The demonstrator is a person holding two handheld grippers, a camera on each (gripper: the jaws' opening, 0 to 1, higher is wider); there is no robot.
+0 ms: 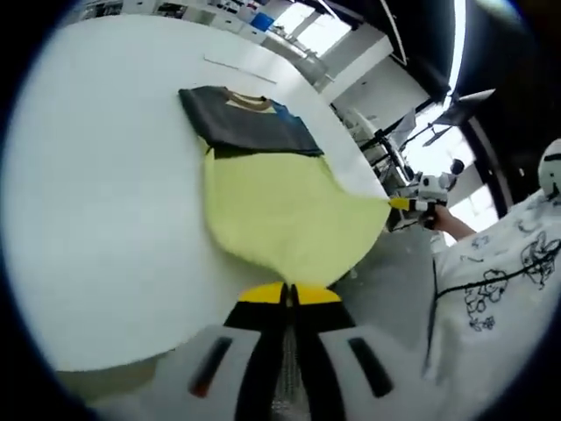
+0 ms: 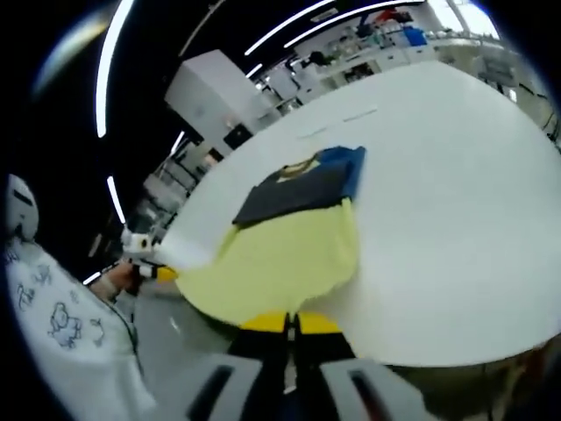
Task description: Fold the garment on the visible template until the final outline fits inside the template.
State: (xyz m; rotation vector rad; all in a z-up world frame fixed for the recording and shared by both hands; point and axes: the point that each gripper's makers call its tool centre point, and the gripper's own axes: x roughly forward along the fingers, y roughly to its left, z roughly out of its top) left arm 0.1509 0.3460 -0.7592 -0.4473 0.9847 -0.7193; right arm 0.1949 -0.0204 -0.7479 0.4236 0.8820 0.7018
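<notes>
One garment [image 1: 280,210] lies on one white table [image 1: 105,219], its dark top half farthest from the grippers. Two grippers, the left gripper [image 1: 289,294] and right gripper [image 2: 289,323], pinch its near yellow hem. One person [image 1: 500,281] stands beside the table.

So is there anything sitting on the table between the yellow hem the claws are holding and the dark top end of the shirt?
Nothing visible. Both claws grip the shirt's yellow hem, and the shirt lies bare up to its dark top on the white table.
</notes>
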